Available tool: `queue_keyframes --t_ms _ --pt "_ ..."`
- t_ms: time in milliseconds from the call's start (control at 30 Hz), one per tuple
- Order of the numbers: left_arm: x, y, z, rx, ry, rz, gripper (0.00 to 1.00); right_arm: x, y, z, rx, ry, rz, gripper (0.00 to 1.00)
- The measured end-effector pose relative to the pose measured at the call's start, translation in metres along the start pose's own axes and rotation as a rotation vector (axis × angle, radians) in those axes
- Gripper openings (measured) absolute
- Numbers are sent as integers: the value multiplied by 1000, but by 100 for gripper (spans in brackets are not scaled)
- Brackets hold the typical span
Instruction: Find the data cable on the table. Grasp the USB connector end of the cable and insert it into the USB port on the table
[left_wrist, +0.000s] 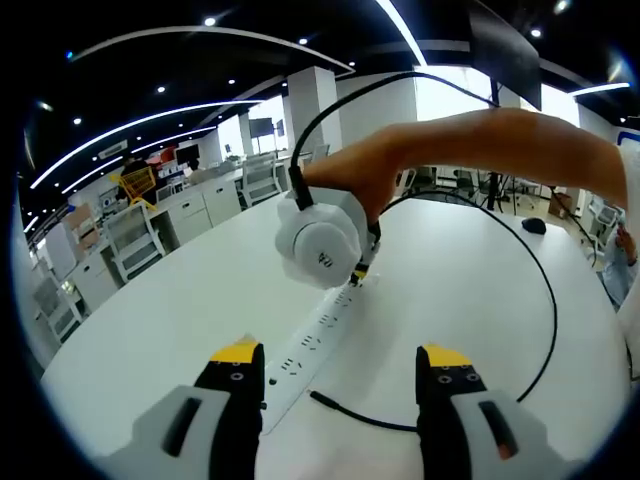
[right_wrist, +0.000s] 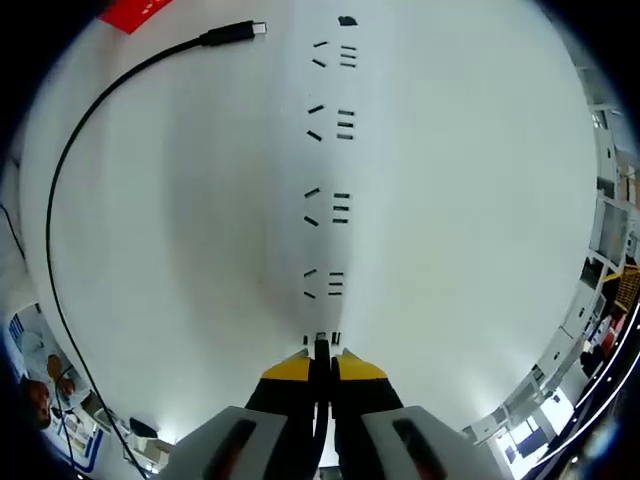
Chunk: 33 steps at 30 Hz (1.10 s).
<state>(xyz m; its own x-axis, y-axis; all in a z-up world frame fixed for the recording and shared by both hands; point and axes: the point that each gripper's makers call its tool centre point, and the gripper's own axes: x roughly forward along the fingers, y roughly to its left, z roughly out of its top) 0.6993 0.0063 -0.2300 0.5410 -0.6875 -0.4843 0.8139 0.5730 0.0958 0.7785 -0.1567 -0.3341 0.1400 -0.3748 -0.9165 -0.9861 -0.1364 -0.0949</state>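
A white power strip lies on the white table, running away from my left gripper, which hovers open and empty over its near end. A person's arm holds my right gripper tip-down on the strip's far end. In the right gripper view, my right gripper is shut on the cable's USB connector, which sits right at small dark slots at the strip's end. The black cable loops across the table; its free small plug lies beside the strip.
A small black object rests on the far right of the table. Office chairs and desks stand beyond the table's left edge. A red item lies near the cable's free plug. A person is at the right edge.
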Motion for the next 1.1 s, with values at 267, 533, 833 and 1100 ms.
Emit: queue_keyframes --t_ms 267,533,833,1100 --pt "-1 0 2 -2 -10 2 61 5 2 -6 18 -44 5 7" --pt "0 -1 1 -1 -2 1 61 9 -4 -4 14 -45 16 7" --pt "0 0 1 -2 -4 3 61 13 -12 -1 3 -28 15 7" --pt "0 -1 1 -2 -9 4 61 13 -10 0 -4 -18 5 7"
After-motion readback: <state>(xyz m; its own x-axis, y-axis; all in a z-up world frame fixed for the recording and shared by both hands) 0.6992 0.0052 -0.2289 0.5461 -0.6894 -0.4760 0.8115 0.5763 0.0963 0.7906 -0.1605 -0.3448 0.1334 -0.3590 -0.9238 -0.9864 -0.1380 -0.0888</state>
